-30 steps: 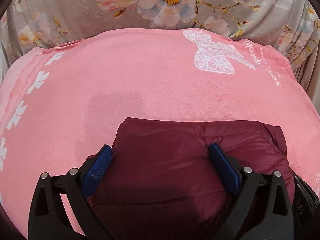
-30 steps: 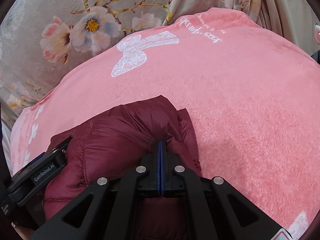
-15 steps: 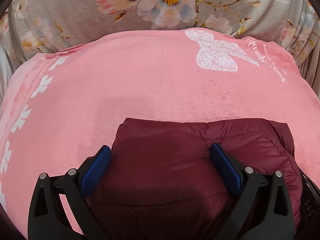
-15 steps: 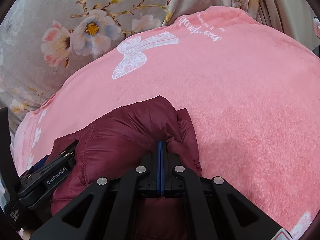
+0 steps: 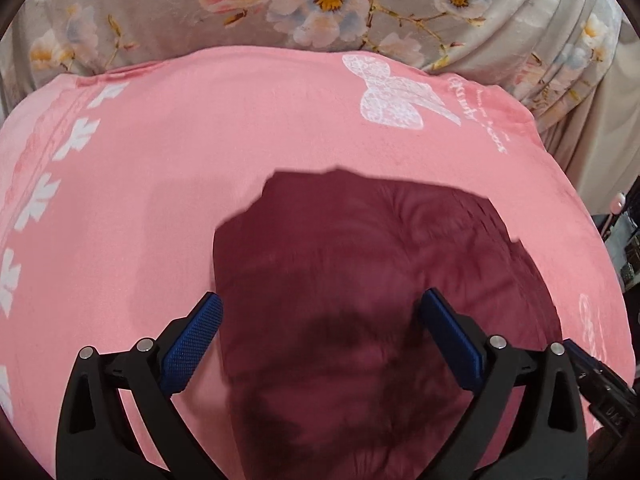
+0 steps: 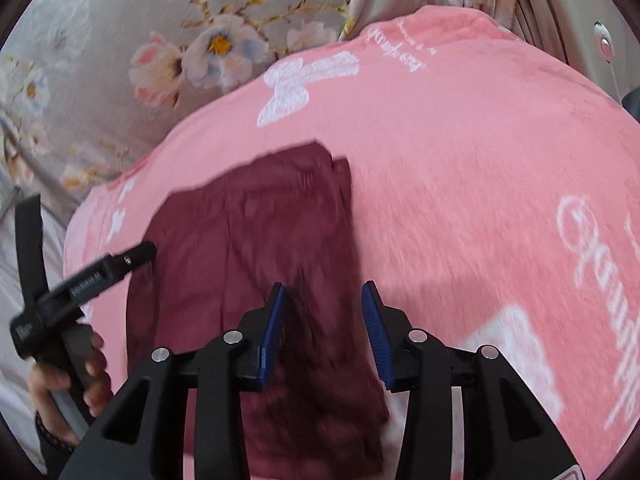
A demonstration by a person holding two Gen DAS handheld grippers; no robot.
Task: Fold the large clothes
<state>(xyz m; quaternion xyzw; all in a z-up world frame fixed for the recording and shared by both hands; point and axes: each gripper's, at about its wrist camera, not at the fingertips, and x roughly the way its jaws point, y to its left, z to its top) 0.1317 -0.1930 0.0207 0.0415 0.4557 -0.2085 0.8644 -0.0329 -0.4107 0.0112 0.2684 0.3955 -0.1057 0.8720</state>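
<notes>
Jaws, right gripper [image 6: 323,322]: opening, nothing pinched.
Jaws, left gripper [image 5: 320,336]: wide, empty.
Jacket [image 5: 372,280]: folded on pink blanket [image 5: 160,184].
Risk: puffy padding springs open once released.

a pink blanket [image 5: 200,184] covers the bed — a folded maroon jacket [image 5: 360,280] lies on it.

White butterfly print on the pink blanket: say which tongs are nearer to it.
Neither clearly. Both tongs, left and right, hover open over the folded maroon puffer jacket, well short of the butterfly print beyond its far edge.
</notes>
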